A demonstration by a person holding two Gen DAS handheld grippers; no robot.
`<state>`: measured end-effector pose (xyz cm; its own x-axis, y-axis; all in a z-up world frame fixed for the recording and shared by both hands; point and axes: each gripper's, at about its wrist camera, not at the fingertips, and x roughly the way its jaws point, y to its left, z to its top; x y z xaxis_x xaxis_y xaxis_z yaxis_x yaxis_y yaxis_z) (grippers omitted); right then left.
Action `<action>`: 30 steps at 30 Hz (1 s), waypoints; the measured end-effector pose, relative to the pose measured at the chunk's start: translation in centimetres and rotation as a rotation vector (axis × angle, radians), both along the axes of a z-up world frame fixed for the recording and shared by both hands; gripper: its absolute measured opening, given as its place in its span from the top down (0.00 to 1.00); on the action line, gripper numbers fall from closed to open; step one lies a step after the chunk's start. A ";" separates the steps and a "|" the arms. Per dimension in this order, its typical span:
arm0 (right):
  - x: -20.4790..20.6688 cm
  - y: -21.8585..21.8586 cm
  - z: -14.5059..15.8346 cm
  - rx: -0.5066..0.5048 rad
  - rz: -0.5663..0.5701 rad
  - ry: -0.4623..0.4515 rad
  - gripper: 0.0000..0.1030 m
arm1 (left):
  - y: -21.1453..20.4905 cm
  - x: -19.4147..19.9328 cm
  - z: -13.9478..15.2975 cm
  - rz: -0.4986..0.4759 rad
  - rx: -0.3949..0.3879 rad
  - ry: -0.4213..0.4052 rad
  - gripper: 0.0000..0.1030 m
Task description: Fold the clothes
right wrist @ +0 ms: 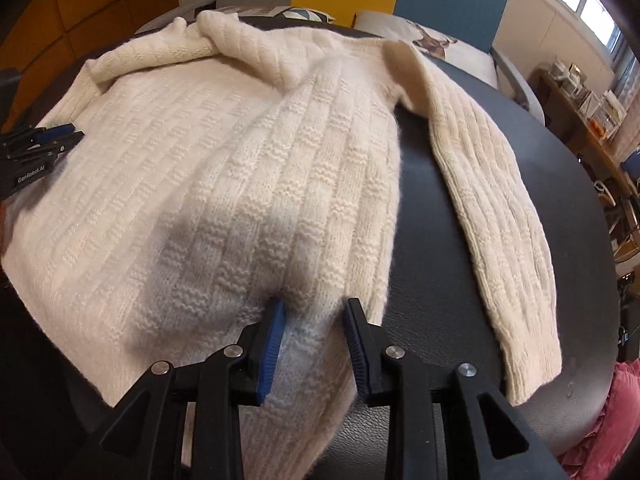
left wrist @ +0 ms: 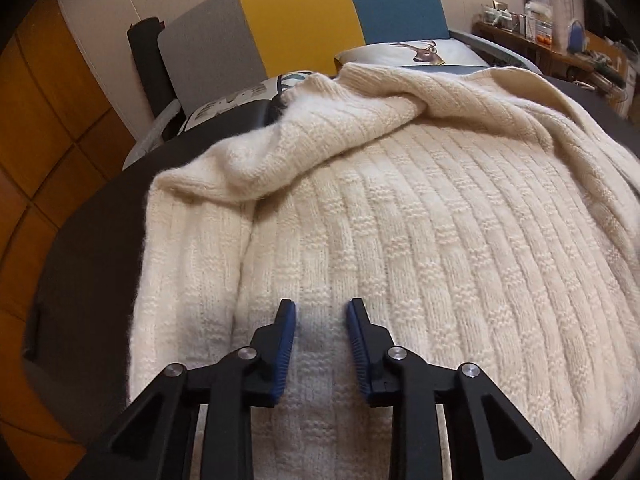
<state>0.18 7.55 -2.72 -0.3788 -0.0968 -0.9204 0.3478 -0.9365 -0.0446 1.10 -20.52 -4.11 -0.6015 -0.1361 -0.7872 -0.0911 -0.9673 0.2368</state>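
A cream ribbed knit sweater (left wrist: 420, 240) lies spread on a dark round table (left wrist: 92, 248). One sleeve (left wrist: 320, 128) is folded across the sweater's far end. The other sleeve (right wrist: 492, 208) lies stretched out on the table, to the right of the body (right wrist: 224, 184). My left gripper (left wrist: 321, 307) hovers open over the near part of the body, with knit showing between its blue pads. It also shows side-on at the left edge of the right wrist view, as the left gripper (right wrist: 60, 134). My right gripper (right wrist: 314, 305) is open at the body's near right edge, straddling a ridge of fabric.
Chairs with grey (left wrist: 208, 52), yellow (left wrist: 296, 12) and blue (left wrist: 392, 0) backs stand behind the table, with a deer-print cushion (left wrist: 424, 53) on one. A cluttered shelf (right wrist: 580, 100) runs along the right wall. A pink cloth (right wrist: 612, 420) lies at the near right. Bare table (right wrist: 432, 264) shows between body and sleeve.
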 end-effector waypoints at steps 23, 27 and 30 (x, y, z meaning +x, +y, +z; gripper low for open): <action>-8.8 -10.1 -1.4 -0.020 0.062 0.079 0.68 | -13.0 -2.2 5.9 0.198 0.227 0.028 0.36; -8.9 -9.9 -1.6 -0.035 0.050 0.073 0.68 | -13.4 -0.8 4.5 0.174 0.339 -0.029 0.36; -8.9 -9.9 -1.7 -0.032 0.045 0.076 0.68 | -12.1 -0.8 3.7 0.131 0.357 -0.049 0.62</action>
